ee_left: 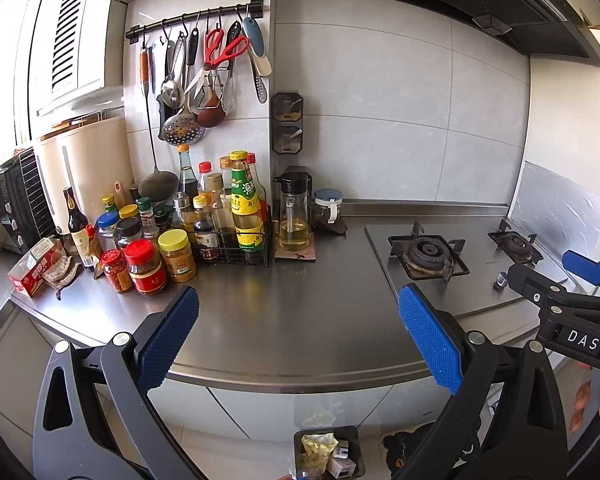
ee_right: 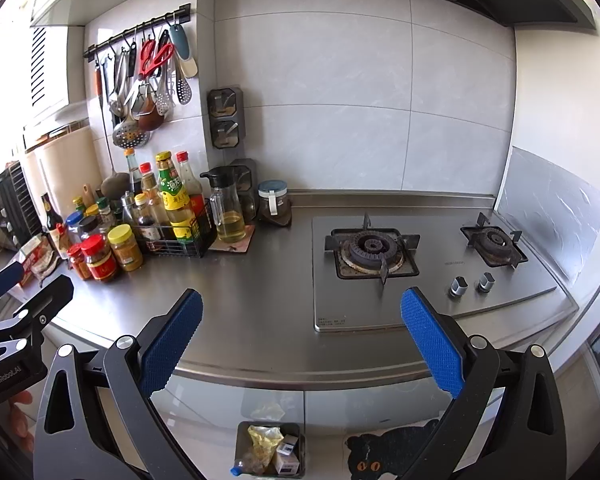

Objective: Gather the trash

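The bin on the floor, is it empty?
No, the bin on the floor below the counter edge already holds a crumpled yellow wrapper and a small box.

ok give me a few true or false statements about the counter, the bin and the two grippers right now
1. Both grippers are open and hold nothing: left gripper, right gripper. True.
2. The bin on the floor is empty. False: it holds a yellow wrapper and small boxes.
3. A pot sits on the stove. False: both burners are bare.
4. Red scissors hang from the wall rail. True.
5. The oil jug stands on a mat. True.
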Demonstrator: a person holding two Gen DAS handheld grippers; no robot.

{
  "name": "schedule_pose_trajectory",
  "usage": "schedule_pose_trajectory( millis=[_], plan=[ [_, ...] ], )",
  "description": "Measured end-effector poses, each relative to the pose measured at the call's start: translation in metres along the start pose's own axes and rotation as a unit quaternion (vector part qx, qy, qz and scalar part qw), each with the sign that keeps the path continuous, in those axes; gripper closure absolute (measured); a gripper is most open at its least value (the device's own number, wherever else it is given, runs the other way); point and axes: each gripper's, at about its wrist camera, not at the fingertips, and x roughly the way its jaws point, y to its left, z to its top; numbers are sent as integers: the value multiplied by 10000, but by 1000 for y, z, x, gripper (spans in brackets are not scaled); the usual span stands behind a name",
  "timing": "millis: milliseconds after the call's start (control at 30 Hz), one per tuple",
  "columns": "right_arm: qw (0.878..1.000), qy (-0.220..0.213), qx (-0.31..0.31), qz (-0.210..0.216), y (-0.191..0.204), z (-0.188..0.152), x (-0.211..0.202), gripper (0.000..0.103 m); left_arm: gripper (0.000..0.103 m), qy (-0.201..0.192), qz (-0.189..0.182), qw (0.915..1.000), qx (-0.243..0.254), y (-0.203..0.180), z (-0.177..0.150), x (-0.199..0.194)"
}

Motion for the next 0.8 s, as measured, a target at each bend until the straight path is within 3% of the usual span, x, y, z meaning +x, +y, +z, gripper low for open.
schedule_pose_trajectory(
  millis=[467,800],
  plan=[
    [10000,60,19,-6,-7,-1,5,3,8,64,-203,9997,-141,-3,1,2],
    [10000,91,32,-9,-9,-1,5,3,8,65,-94,9999,-125,-7,4,3]
  ],
)
